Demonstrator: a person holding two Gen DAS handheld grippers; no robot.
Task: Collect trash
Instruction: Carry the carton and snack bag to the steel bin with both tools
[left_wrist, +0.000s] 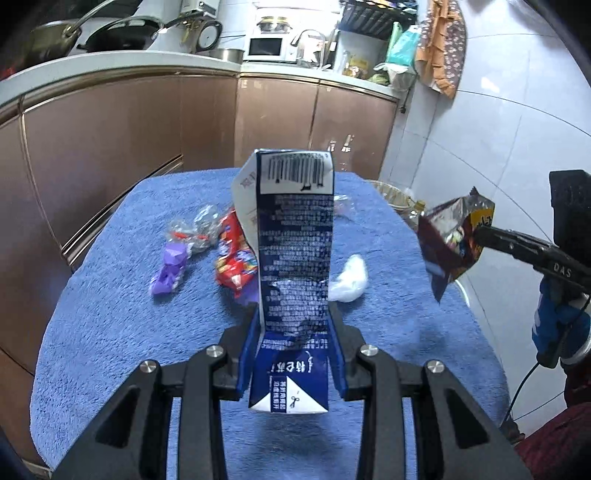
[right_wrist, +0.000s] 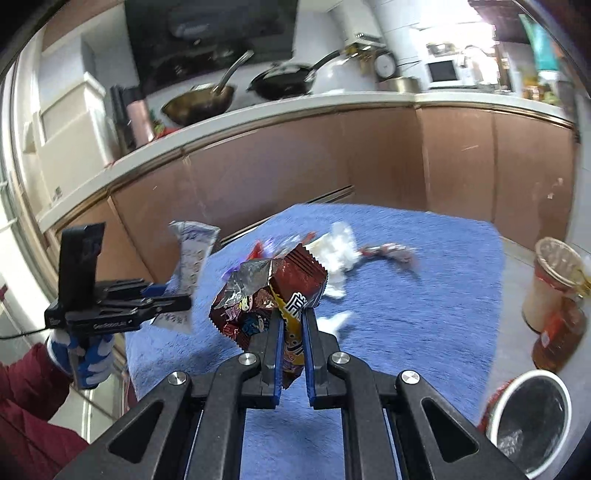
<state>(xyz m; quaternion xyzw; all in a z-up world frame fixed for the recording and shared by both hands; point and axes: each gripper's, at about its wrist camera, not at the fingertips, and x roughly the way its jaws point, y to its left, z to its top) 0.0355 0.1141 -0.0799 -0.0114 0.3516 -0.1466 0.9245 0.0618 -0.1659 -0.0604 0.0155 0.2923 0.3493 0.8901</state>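
Left wrist: flattened navy milk carton (left_wrist: 295, 258)

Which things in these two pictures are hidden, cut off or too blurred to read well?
- Left wrist view: the milk carton covers part of the red wrapper and the blue cloth behind it.
- Right wrist view: motion blur smears the white tissue and the litter beside it.
- Right wrist view: the bin is cut off by the edge; its contents are unclear.
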